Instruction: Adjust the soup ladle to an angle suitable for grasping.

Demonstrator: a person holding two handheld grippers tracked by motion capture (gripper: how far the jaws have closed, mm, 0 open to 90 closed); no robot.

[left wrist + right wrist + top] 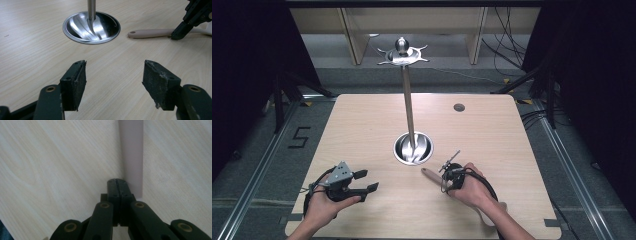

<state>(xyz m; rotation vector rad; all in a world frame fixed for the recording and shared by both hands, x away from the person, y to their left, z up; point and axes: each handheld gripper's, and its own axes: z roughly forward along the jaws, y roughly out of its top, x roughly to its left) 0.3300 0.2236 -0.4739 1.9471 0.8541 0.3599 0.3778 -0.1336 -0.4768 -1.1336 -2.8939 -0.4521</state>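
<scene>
- Your right gripper (447, 176) is clenched, jaws pressed together beside the pale handle (150, 33), grasping nothing.
- Your left gripper (113, 82) rests released.
- Next, likely reopen around that handle.

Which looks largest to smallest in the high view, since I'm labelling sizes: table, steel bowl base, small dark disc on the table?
1. table, by far the widest.
2. steel bowl base, mid-sized, at the table's middle.
3. small dark disc, smallest; it lies farther from the camera, but the gap is too big to matter.
</scene>
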